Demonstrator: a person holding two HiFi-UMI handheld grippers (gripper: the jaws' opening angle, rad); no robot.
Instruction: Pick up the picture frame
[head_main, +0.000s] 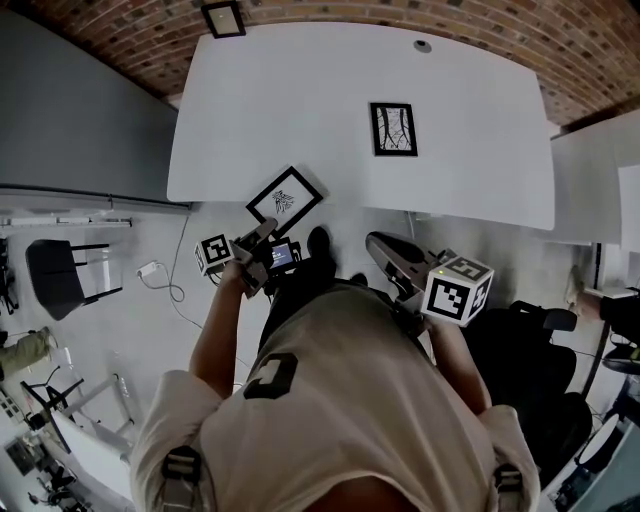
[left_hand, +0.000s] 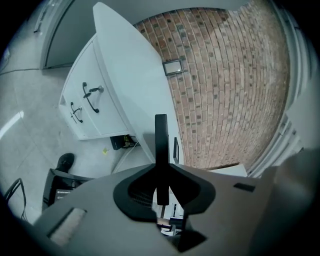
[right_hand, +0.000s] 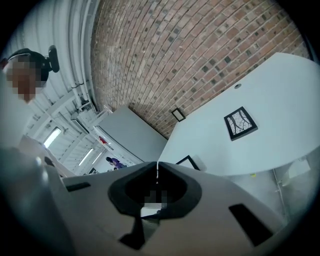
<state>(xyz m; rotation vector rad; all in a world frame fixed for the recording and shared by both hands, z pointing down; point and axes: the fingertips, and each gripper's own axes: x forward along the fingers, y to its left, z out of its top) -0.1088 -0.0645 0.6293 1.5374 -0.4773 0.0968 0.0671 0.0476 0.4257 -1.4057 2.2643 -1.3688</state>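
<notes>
While left fingers (left_hand: 95, 187) clamp picture frame (left_hand: 160, 150) edge-on, apparently clear of table (head_main: 470, 150), right fingers (right_hand: 90, 182) together, empty.

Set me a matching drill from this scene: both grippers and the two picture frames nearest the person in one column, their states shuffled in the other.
Column one
1. left gripper
2. right gripper
3. nearer picture frame
4. farther picture frame

Column two
a. lies flat on the white table
b. jaws together, nothing between them
c. held in the air at the table's near edge
d. jaws closed on a frame's edge

Pairs: 1-d, 2-b, 3-c, 4-a
</notes>
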